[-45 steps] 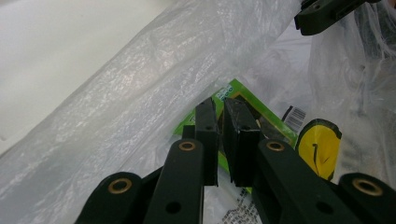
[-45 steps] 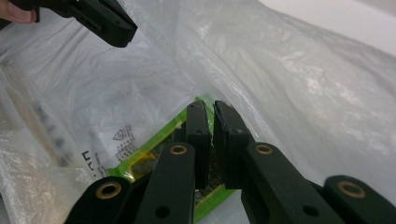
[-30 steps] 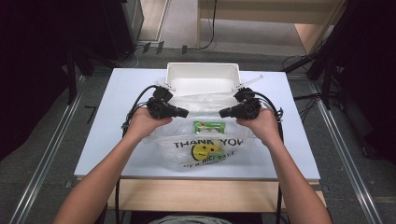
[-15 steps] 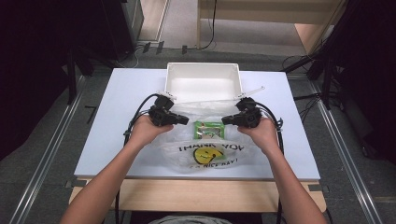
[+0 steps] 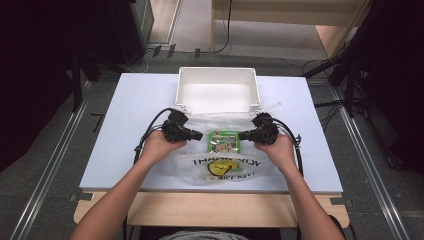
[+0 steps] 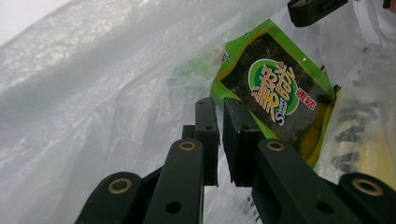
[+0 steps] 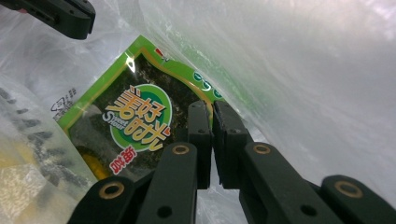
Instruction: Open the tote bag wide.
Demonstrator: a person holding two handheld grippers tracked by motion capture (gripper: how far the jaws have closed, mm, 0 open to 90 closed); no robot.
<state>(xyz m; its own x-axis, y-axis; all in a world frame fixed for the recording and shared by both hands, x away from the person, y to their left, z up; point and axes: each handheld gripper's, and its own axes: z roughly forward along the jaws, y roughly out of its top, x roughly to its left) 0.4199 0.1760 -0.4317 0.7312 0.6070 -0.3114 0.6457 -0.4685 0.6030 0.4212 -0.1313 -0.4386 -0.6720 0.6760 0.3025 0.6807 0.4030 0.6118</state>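
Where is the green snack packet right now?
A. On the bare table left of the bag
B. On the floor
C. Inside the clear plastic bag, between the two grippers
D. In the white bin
C: the green snack packet lies inside the clear plastic bag, between the left gripper and right gripper; the white bin holds nothing.

high: above, facing forward-down | tool views: close, level | shared: green packet [image 6: 275,93]
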